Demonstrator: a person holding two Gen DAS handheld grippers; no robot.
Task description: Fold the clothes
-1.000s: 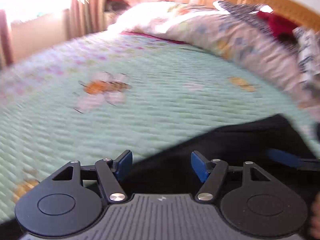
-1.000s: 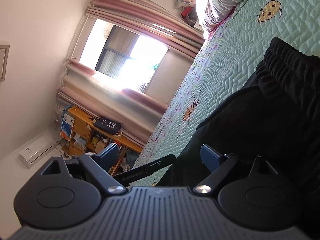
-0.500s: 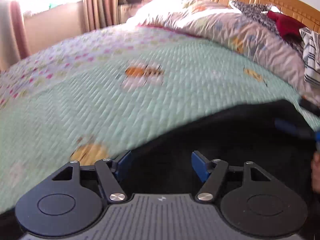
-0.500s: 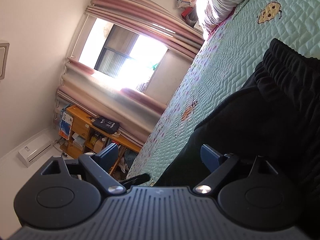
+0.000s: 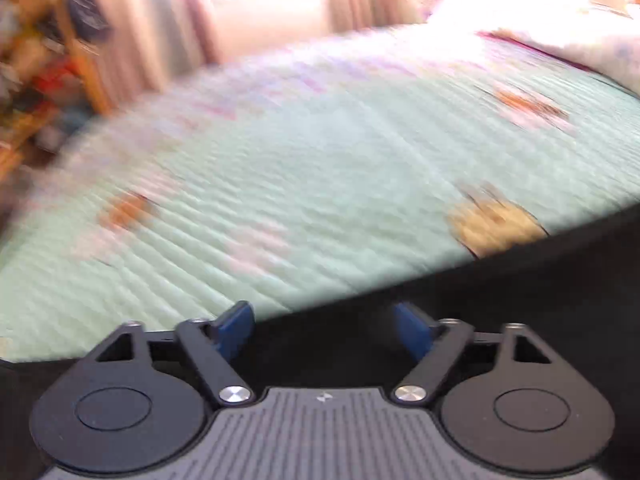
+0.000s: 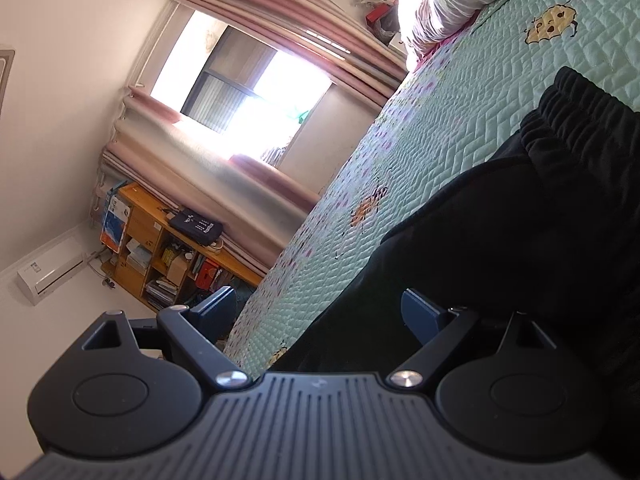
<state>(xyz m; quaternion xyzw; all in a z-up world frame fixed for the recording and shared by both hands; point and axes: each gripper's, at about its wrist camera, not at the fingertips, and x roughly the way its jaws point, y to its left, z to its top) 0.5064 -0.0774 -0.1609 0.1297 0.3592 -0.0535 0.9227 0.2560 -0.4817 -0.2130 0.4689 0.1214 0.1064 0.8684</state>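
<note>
A black, soft garment with a gathered elastic waistband point(image 6: 568, 120) lies on the mint-green quilted bed cover point(image 6: 460, 128), filling the right wrist view's lower right; the left gripper point(image 5: 324, 326) has its fingers parted over the garment's edge, gripping nothing; the right gripper point(image 6: 316, 312) has its fingers wide apart, empty.

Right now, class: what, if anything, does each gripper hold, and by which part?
Nothing. The left gripper and right gripper both stand open over the black garment on the bed; no pad presses on the cloth.
</note>
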